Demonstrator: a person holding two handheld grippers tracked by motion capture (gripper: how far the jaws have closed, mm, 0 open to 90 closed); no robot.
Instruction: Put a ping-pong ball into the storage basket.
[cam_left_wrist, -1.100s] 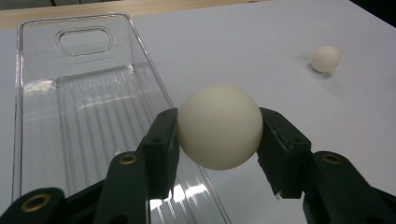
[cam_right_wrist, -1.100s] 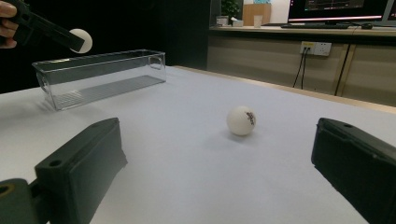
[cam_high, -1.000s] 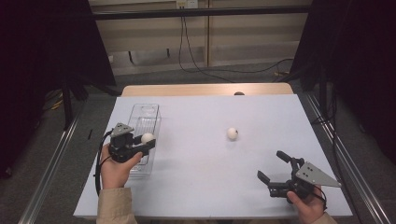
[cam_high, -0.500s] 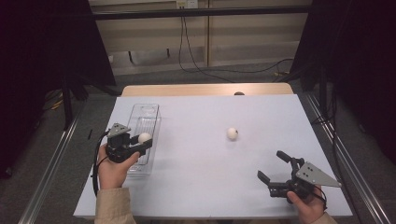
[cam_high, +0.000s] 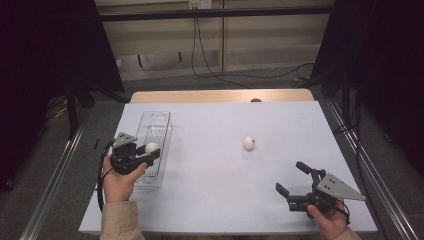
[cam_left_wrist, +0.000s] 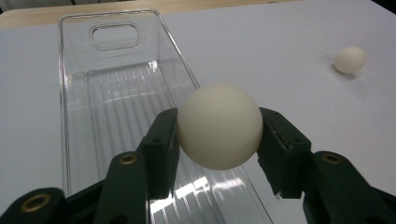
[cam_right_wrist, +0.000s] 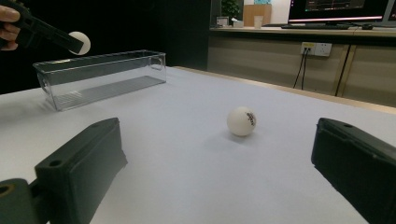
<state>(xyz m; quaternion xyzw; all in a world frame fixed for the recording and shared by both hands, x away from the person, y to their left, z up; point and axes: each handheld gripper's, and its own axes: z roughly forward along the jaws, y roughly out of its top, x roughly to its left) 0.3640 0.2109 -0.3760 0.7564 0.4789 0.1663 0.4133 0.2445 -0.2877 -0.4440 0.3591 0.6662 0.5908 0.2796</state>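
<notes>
While the table spreads pale and wide under everything, the next largest thing on it is a clear plastic bin, long and narrow, lying near the left edge with its length running away from the person. Its ribbed floor and a cut-out handle at the far end show in the left gripper view. The left gripper is held over the near half of the bin, its two black jaws clenched on a white ball, which sits squeezed between the pads, above the bin's floor and not touching it. From the right gripper view this ball hangs above the bin's rim. The right gripper sits low at the near right corner of the table, its jaws spread wide apart with nothing between them. A second white ball rests on the bare table, well apart from the bin, ahead of the right gripper, with a small dark mark on its side.
</notes>
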